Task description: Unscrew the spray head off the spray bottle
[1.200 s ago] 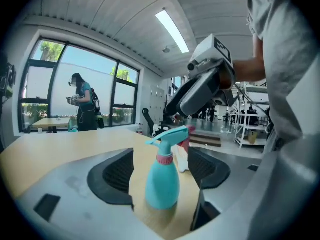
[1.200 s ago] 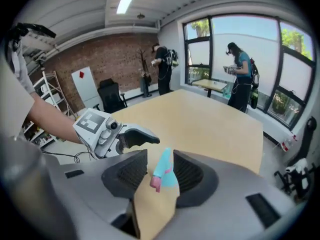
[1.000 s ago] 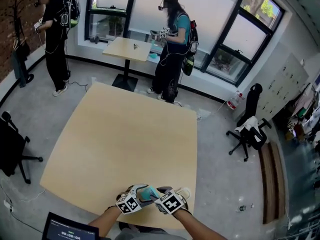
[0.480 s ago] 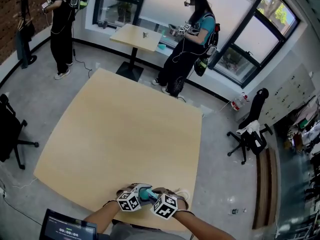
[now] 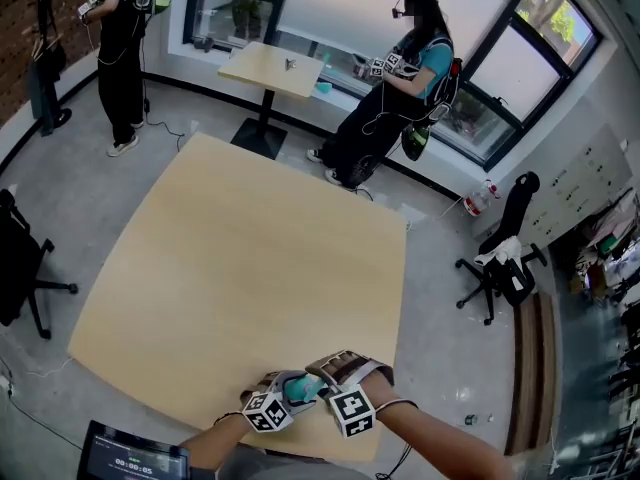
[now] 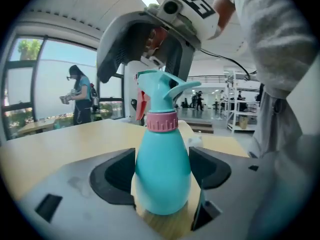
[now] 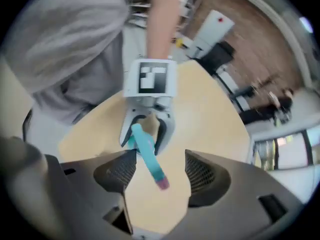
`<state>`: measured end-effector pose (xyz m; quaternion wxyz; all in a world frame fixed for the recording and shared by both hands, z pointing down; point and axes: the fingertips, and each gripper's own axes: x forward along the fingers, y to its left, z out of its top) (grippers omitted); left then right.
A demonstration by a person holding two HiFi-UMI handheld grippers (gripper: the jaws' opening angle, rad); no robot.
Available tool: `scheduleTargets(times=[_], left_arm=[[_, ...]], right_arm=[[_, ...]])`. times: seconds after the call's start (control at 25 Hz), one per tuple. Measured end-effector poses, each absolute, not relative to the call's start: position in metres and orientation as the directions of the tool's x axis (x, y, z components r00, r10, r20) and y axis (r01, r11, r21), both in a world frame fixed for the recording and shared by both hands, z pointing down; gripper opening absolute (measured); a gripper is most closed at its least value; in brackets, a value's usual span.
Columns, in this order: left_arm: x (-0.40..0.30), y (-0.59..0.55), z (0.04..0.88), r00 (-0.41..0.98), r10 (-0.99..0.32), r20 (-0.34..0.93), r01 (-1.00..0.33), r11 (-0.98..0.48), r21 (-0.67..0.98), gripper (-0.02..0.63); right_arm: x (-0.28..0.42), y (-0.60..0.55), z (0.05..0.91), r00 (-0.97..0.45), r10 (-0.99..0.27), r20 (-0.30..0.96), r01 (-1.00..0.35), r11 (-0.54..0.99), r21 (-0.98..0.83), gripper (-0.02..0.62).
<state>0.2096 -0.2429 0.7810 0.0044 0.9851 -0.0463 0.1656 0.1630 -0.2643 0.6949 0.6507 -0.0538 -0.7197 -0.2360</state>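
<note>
We see left gripper (image 6: 162,171) at near edge of table (image 5: 250,258), fingers clamped on the upright spray bottle (image 6: 161,144). Right gripper (image 7: 160,171) angled down over spray head (image 6: 160,96), fingers apart, clear only in right gripper view.

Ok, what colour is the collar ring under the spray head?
The collar ring is pink, on a teal spray bottle; clearest in the left gripper view.
</note>
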Motion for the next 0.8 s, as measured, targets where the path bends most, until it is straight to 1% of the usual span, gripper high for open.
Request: scheduleTargets(times=[0.04, 0.08, 0.12, 0.16, 0.2, 0.24, 0.28, 0.4, 0.44, 0.48, 0.52, 0.56, 0.6, 0.64, 0.68, 0.72, 0.76, 0.8], left_arm=[[0.211, -0.246, 0.781, 0.934, -0.15, 0.325, -0.155, -0.988, -0.01, 0.331], [0.212, -0.249, 0.782, 0.922, -0.212, 0.324, -0.219, -0.976, -0.014, 0.331], [0.212, -0.252, 0.783, 0.905, -0.272, 0.326, -0.283, -0.959, -0.015, 0.331], [0.211, -0.254, 0.783, 0.885, -0.328, 0.33, -0.343, -0.939, -0.012, 0.331], [0.212, -0.257, 0.782, 0.865, -0.374, 0.335, -0.395, -0.919, -0.005, 0.331], [0.212, -0.258, 0.781, 0.846, -0.41, 0.341, -0.437, -0.899, 0.003, 0.331], [0.213, -0.258, 0.779, 0.83, -0.436, 0.348, -0.468, -0.884, 0.009, 0.331], [0.217, -0.258, 0.777, 0.814, -0.457, 0.358, -0.494, -0.87, 0.013, 0.331], [0.219, -0.257, 0.777, 0.82, -0.45, 0.355, -0.485, -0.875, 0.011, 0.331], [0.22, -0.257, 0.777, 0.83, -0.435, 0.348, -0.467, -0.884, 0.009, 0.331], [0.22, -0.256, 0.778, 0.846, -0.412, 0.339, -0.44, -0.898, 0.007, 0.331], [0.219, -0.254, 0.779, 0.866, -0.376, 0.328, -0.399, -0.917, 0.002, 0.331], [0.218, -0.249, 0.78, 0.89, -0.327, 0.319, -0.344, -0.939, -0.004, 0.331], [0.218, -0.243, 0.781, 0.913, -0.263, 0.312, -0.274, -0.962, -0.01, 0.331], [0.218, -0.236, 0.782, 0.932, -0.188, 0.311, -0.192, -0.981, -0.016, 0.331], [0.218, -0.229, 0.783, 0.943, -0.108, 0.314, -0.108, -0.994, -0.019, 0.331], [0.218, -0.222, 0.784, 0.946, -0.034, 0.322, -0.03, -0.999, -0.018, 0.331], [0.219, -0.218, 0.784, 0.943, 0.027, 0.332, 0.034, -0.999, -0.016, 0.332]], right_arm=[[0.172, -0.274, 0.682, -0.17, -0.285, 0.943, 0.153, 0.938, 0.311, 0.29], [0.18, -0.28, 0.667, -0.215, -0.332, 0.918, -0.131, 0.942, 0.31, 0.291], [0.185, -0.284, 0.652, -0.283, -0.383, 0.879, -0.433, 0.869, 0.24, 0.291], [0.186, -0.286, 0.639, -0.343, -0.446, 0.827, -0.677, 0.728, 0.112, 0.291], [0.185, -0.286, 0.633, -0.367, -0.504, 0.782, -0.818, 0.575, -0.014, 0.291], [0.183, -0.284, 0.637, -0.359, -0.534, 0.766, -0.879, 0.47, -0.084, 0.291], [0.181, -0.279, 0.648, -0.333, -0.534, 0.777, -0.9, 0.425, -0.094, 0.291], [0.179, -0.267, 0.695, -0.243, -0.459, 0.855, -0.896, 0.443, -0.017, 0.29], [0.178, -0.265, 0.705, -0.229, -0.433, 0.872, -0.882, 0.47, 0.001, 0.287], [0.178, -0.263, 0.711, -0.223, -0.41, 0.884, -0.855, 0.517, 0.024, 0.244], [0.177, -0.261, 0.715, -0.224, -0.389, 0.894, -0.807, 0.589, 0.054, 0.172], [0.175, -0.258, 0.718, -0.235, -0.359, 0.903, -0.726, 0.683, 0.082, 0.13], [0.172, -0.253, 0.719, -0.259, -0.313, 0.914, -0.604, 0.79, 0.099, 0.13], [0.168, -0.246, 0.719, -0.286, -0.245, 0.926, -0.432, 0.896, 0.103, 0.13], [0.166, -0.237, 0.718, -0.303, -0.164, 0.939, -0.207, 0.973, 0.103, 0.13], [0.165, -0.228, 0.718, -0.298, -0.088, 0.951, 0.053, 0.993, 0.109, 0.13], [0.166, -0.219, 0.718, -0.271, -0.035, 0.962, 0.31, 0.943, 0.122, 0.13], [0.168, -0.212, 0.719, -0.23, -0.012, 0.973, 0.529, 0.837, 0.136, 0.13]])
